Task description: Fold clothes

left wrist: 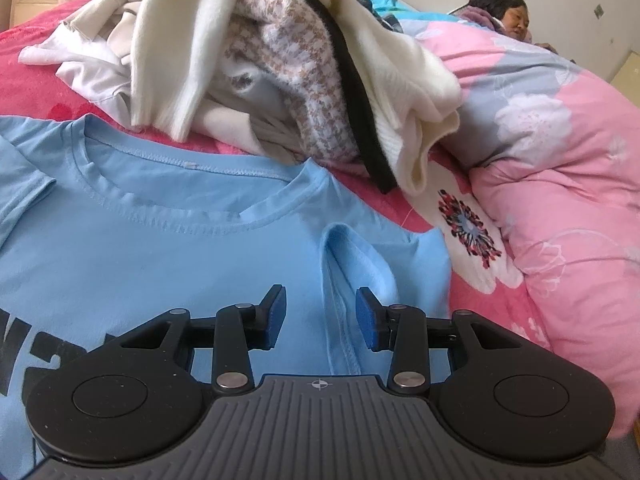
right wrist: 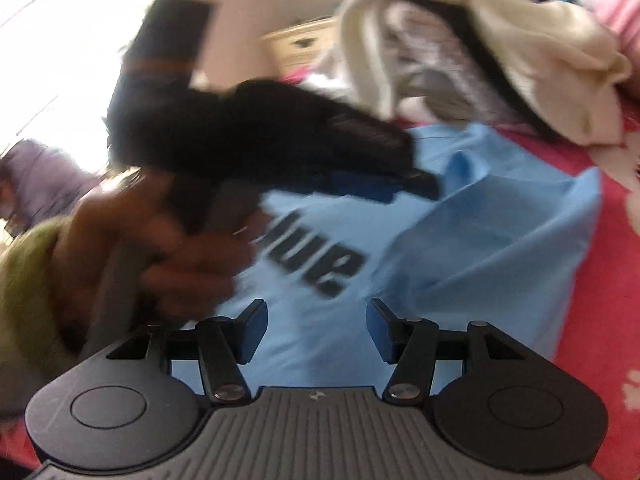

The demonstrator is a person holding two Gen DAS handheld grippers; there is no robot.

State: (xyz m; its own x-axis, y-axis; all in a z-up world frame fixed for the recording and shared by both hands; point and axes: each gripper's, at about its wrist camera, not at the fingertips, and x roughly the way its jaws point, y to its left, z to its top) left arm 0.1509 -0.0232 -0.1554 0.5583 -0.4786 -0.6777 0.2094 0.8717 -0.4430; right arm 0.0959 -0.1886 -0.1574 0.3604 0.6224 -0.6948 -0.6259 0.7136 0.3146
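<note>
left wrist view shows the left claw spread over the blue t-shirt on the bed, just below its collar; right claw spread, empty. pinch the folded sleeve edge squarely.

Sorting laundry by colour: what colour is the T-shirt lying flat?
Light blue T-shirt with black lettering; clearest in the left wrist view.

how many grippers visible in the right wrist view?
2. The right gripper fills the bottom foreground, jaws open over the blue T-shirt. The left gripper is blurred, held in a hand at centre-left, above the shirt.
</note>
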